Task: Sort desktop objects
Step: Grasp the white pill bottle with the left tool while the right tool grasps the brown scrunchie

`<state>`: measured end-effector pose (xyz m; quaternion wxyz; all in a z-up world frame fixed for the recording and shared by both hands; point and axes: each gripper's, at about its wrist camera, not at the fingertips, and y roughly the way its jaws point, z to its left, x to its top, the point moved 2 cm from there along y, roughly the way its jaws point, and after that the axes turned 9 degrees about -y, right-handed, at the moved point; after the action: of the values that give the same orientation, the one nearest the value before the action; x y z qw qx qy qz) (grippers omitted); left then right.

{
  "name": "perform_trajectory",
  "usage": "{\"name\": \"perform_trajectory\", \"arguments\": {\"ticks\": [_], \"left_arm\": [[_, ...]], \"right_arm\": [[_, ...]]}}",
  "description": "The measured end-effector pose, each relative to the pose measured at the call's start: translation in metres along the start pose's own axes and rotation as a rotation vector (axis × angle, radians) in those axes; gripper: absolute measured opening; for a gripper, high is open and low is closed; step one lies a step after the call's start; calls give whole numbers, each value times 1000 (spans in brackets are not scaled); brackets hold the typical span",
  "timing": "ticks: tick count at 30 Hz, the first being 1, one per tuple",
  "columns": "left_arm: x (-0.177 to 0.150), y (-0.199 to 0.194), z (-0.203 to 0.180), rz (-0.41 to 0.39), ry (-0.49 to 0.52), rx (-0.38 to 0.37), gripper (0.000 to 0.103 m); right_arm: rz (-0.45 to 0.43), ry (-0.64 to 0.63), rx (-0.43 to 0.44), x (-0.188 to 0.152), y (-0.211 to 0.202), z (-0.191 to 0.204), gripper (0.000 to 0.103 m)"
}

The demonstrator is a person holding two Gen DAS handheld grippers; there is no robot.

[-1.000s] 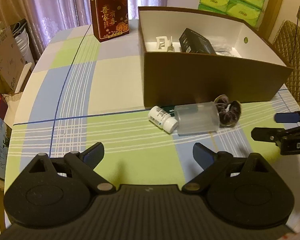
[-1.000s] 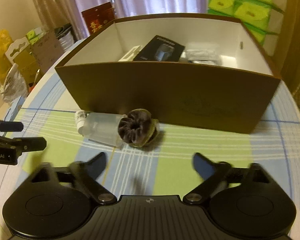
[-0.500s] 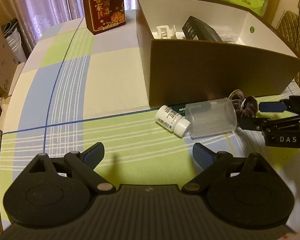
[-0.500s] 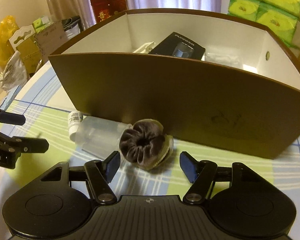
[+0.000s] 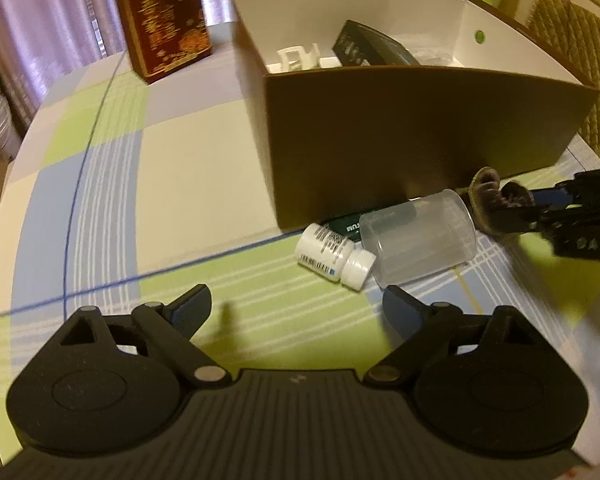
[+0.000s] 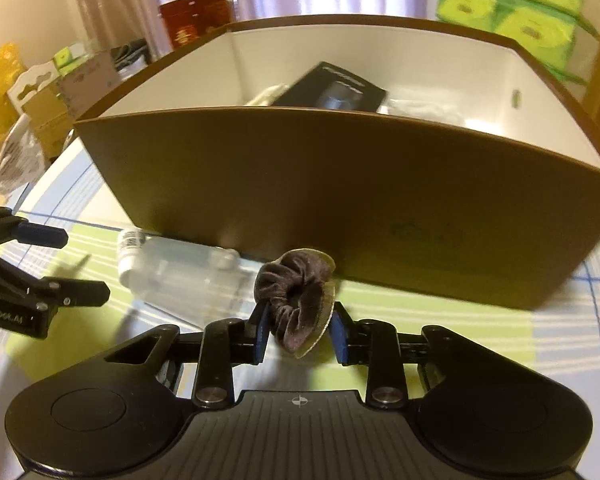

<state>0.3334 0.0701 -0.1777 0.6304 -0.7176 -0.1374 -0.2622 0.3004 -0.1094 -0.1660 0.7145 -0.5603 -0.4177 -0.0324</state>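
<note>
Step in hand: pickup of scrunchie (image 6: pixel 296 300), lower centre of frame, just in front of brown box (image 6: pixel 340 208). Right gripper (image 6: pixel 298 336) clenched on it. Left gripper (image 5: pixel 296 304) released, empty. Next: lift above box wall, drop inside.

Left gripper (image 5: pixel 296 304) agape, right gripper (image 6: pixel 298 334) clamped.

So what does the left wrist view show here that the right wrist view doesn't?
Only the left wrist view: the left tongs open over the cloth, a dark green packet behind the white pill bottle, and a white clip inside the brown box.

Only the right wrist view: the right tongs shut on the brown scrunchie.

Both: box, clear jar, bottle, scrunchie, black carton.
</note>
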Motion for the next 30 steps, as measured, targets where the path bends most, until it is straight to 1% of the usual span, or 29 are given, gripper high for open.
{"name": "perform_trajectory", "arguments": {"ticks": [2,5,7,9,11,14,15,16,17,18,20,21,26,30], "left_arm": [[2,4,-2,0,42,-10,88],[4,9,-6,-11,127,-33,80],[5,13,-10,-19,180,-43,79],[6,16,-13,-21,224,-58,67],[7,18,-15,-24,250,-78,65],[9,21,-18,-28,275,-107,65],[9,22,-19,-27,283,-112,64],[9,23,-20,-30,291,-116,60],[9,24,-22,-31,297,-118,51],[10,25,-22,-31,297,-115,46],[10,25,-22,-34,276,-111,46],[8,24,-20,-36,262,-109,45],[-2,14,-8,-37,171,-56,45],[-7,4,15,-28,46,12,45]], "right_arm": [[7,18,-16,-4,-6,-8,28],[31,48,-61,-11,-12,-21,28],[45,73,-83,-16,-16,-32,28],[55,111,-98,-23,-21,-43,28],[70,130,-107,-29,-24,-51,28],[66,158,-100,-36,-32,-58,29],[63,168,-96,-37,-34,-59,30],[63,177,-92,-38,-35,-60,31],[63,185,-87,-39,-36,-60,37],[59,192,-84,-39,-38,-60,45],[38,191,-83,-37,-42,-58,53],[28,186,-76,-35,-43,-56,55],[-10,132,-20,-24,-41,-44,58],[-5,55,6,-16,-30,-30,58]]}}
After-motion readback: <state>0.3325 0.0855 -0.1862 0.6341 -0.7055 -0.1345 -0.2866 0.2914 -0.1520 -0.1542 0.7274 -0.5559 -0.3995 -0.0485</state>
